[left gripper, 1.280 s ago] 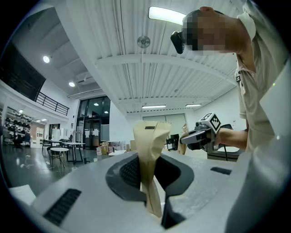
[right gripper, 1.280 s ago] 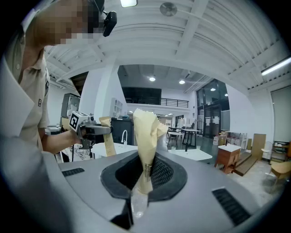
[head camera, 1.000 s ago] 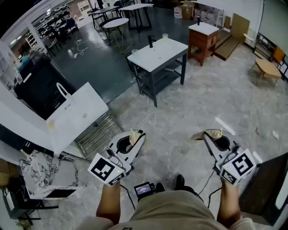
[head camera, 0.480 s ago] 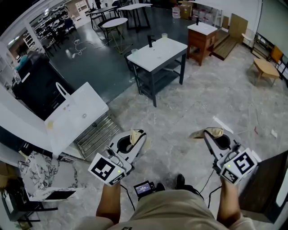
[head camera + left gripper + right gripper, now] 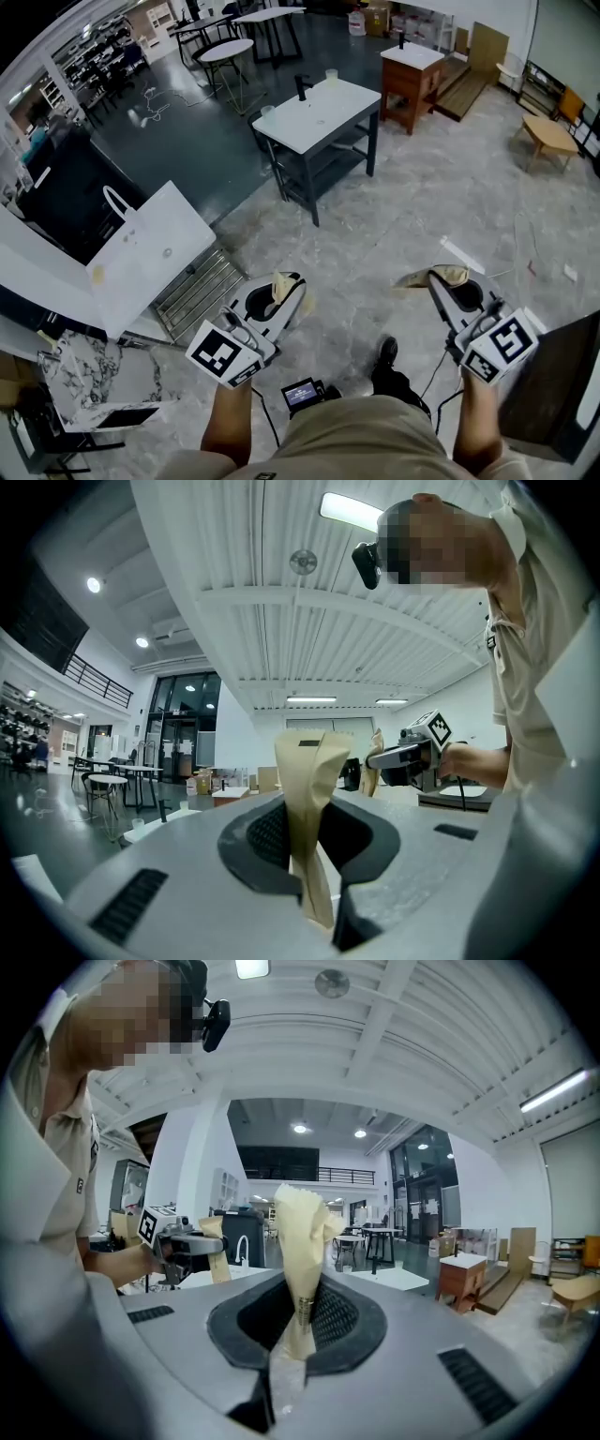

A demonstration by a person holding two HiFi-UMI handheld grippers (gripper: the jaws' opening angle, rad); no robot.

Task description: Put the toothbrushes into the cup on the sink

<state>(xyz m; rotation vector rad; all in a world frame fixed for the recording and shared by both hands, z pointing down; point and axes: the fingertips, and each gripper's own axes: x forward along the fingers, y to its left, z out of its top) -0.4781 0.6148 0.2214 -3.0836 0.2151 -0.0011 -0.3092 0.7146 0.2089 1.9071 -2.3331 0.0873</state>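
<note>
The white-topped sink table [image 5: 323,114] stands several steps ahead across the floor, with a black faucet [image 5: 302,87] and a pale cup [image 5: 331,77] on it. No toothbrushes show in any view. My left gripper [image 5: 281,282] is held low at the bottom left, its tan-wrapped fingers pressed together with nothing between them. My right gripper [image 5: 442,276] is level with it at the bottom right, also shut and empty. The left gripper view shows the closed tan fingertips [image 5: 314,752] and the right gripper [image 5: 412,757] beyond. In the right gripper view the fingertips [image 5: 305,1208] are closed too.
A white board with a handle [image 5: 150,246] leans at the left above a metal grate [image 5: 199,289] and a marble slab [image 5: 86,375]. A wooden cabinet [image 5: 411,73] stands right of the sink table. A low wooden table [image 5: 548,136] is at the far right. Grey stone floor [image 5: 412,206] lies between.
The view has shifted: the sink table and cabinet sit slightly further left and higher in the head view. A foot has come forward. Both grippers keep the same pose and closure.
</note>
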